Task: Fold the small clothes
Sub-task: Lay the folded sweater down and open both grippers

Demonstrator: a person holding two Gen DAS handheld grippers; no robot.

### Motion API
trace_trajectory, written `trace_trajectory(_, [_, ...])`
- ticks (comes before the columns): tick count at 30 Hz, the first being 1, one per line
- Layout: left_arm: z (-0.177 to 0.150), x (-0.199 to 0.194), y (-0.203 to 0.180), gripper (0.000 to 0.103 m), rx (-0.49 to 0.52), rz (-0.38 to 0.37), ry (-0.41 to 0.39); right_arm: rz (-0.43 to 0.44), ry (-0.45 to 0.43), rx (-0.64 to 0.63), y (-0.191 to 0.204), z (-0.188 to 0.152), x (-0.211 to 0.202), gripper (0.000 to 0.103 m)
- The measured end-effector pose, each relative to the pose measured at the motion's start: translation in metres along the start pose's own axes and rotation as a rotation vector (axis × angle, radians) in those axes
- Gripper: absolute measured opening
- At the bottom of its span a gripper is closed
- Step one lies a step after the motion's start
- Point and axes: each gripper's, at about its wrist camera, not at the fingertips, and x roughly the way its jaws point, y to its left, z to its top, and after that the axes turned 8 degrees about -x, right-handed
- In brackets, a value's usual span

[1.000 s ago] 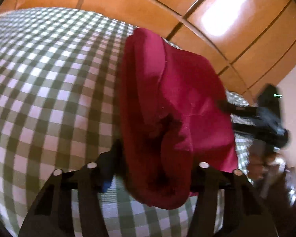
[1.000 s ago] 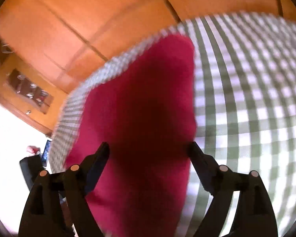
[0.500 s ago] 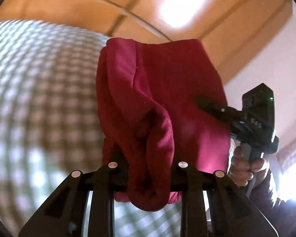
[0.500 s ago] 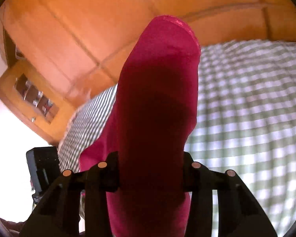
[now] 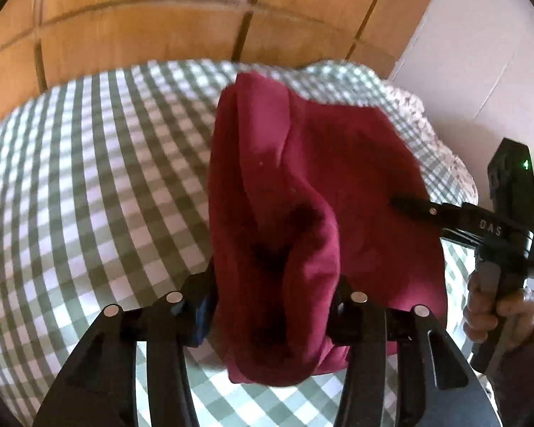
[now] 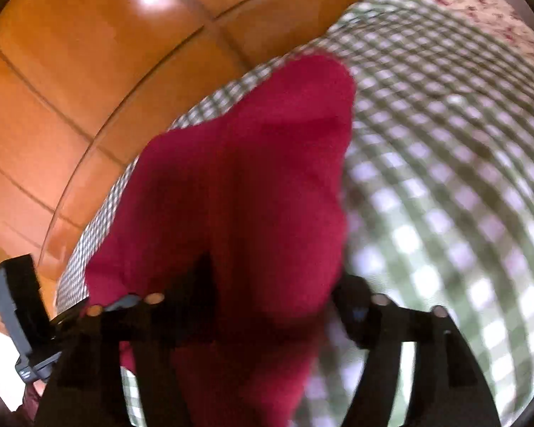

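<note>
Crimson garment (image 5: pixel 302 192), bunched and doubled over, hanging above green-and-white checked bedcover (image 5: pixel 99 185) near its far edge. Clamped at one gathered fold by left tongs (image 5: pixel 274 302), fabric wedged between both fingers. Pinched along opposite side by right tongs (image 5: pixel 402 204), thin black fingertips pressed into cloth; from right wrist view, right tongs (image 6: pixel 267 306) closed on dark red folds. Beyond bedcover, glossy wooden wardrobe panels (image 5: pixel 142 17); floral fabric (image 5: pixel 441 149) at far right corner.
</note>
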Motion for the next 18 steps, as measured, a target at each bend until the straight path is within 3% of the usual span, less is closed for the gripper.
trace_trajectory(3, [-0.001,-0.01,0.006,0.047,0.016,0.041,-0.059,-0.034,-0.11,-0.045,0.022,-0.005,-0.035,0.062])
trace_trajectory(7, [-0.007,-0.016,0.026,0.051,-0.062,0.014,-0.085,-0.018,-0.109,-0.138,0.064,-0.018,-0.032,0.05])
trace_trajectory(8, [-0.008,-0.013,0.032,0.057,-0.091,0.011,-0.087,-0.029,-0.086,-0.155,0.075,-0.021,-0.023,0.049])
trace_trajectory(11, [-0.016,-0.001,0.049,0.06,-0.152,0.015,-0.037,-0.105,-0.033,-0.167,0.077,-0.03,0.01,0.05])
trace_trajectory(13, [-0.018,0.007,0.057,0.062,-0.185,-0.005,-0.011,-0.1,-0.047,-0.149,0.074,-0.032,0.013,0.05])
trace_trajectory(15, [-0.017,0.003,0.053,0.064,-0.162,0.026,-0.02,-0.121,-0.043,-0.163,0.081,-0.032,0.004,0.051])
trace_trajectory(17, [-0.017,-0.009,0.048,0.064,-0.157,0.044,-0.036,-0.145,-0.047,-0.171,0.088,-0.032,-0.005,0.056])
trace_trajectory(18, [-0.016,-0.016,0.046,0.067,-0.156,0.06,-0.048,-0.159,-0.057,-0.167,0.092,-0.036,-0.013,0.065])
